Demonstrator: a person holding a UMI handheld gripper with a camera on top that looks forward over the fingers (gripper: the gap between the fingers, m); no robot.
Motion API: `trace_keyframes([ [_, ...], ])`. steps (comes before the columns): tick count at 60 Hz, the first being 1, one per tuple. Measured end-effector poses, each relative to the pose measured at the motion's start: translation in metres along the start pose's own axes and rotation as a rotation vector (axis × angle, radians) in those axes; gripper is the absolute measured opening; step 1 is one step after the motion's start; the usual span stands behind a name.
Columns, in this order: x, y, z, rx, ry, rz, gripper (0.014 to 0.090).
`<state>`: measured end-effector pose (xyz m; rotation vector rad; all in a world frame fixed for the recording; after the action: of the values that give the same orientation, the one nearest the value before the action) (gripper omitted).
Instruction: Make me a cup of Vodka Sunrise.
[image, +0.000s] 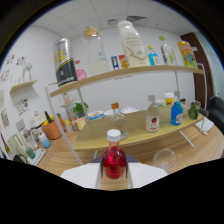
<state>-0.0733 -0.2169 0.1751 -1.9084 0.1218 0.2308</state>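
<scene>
Low in the middle of the frame, the hand-held gripper (114, 172) holds a small round bottle of red liquid (113, 161) with a white cap — its two pale fingers (80, 176) press against the bottle's sides, and the bottle stands upright between them. Just to the right of it, an empty clear glass (164, 159) sits on the wooden counter (100, 132). Farther back on the counter, right of centre, stand a clear bottle with a red label (152, 116) and a blue bottle (176, 113); a small glass bottle (118, 120) stands near the middle. Above, a shelf (125, 73) crosses the upper half of the frame, carrying a dark can (64, 62) at upper left and a tall white bottle (131, 43) at upper centre.
</scene>
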Motion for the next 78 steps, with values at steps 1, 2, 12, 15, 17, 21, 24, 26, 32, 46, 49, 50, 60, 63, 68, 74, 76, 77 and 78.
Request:
trace_keyframes([
  [1,0.003,0.0,-0.001,-0.003,-0.002,0.037,0.0342],
  [2,0.006,0.001,-0.002,-0.005,-0.006,0.076,0.0342],
  [12,0.019,-0.006,-0.002,-0.013,-0.093,0.554,0.0343],
  [15,0.023,-0.01,-0.001,-0.005,-0.119,0.695,0.0342],
  [17,0.023,-0.014,-0.001,0.003,-0.144,0.781,0.0343],
  [21,0.023,-0.022,0.002,0.024,-0.194,0.946,0.0342],
  [24,0.023,-0.027,0.003,0.035,-0.234,1.059,0.0342],
  [26,0.022,-0.031,0.004,0.043,-0.262,1.136,0.0341],
  [32,0.024,-0.044,0.003,0.068,-0.35,1.381,0.0341],
  [46,0.04,-0.061,-0.005,0.15,-0.512,1.864,0.0344],
  [49,0.042,-0.062,-0.007,0.164,-0.523,1.904,0.0341],
  [50,0.045,-0.065,-0.008,0.163,-0.536,1.927,0.034],
  [60,0.048,-0.06,-0.009,0.171,-0.524,1.934,0.0342],
  [63,0.047,-0.061,-0.01,0.17,-0.512,1.898,0.0341],
  [68,0.04,-0.066,-0.013,0.165,-0.479,1.759,0.034],
  [74,0.024,-0.075,-0.019,0.145,-0.418,1.432,0.0342],
  [76,0.017,-0.077,-0.02,0.143,-0.391,1.292,0.034],
  [77,0.014,-0.078,-0.021,0.143,-0.373,1.216,0.034],
  [78,0.009,-0.079,-0.021,0.152,-0.348,1.139,0.034],
])
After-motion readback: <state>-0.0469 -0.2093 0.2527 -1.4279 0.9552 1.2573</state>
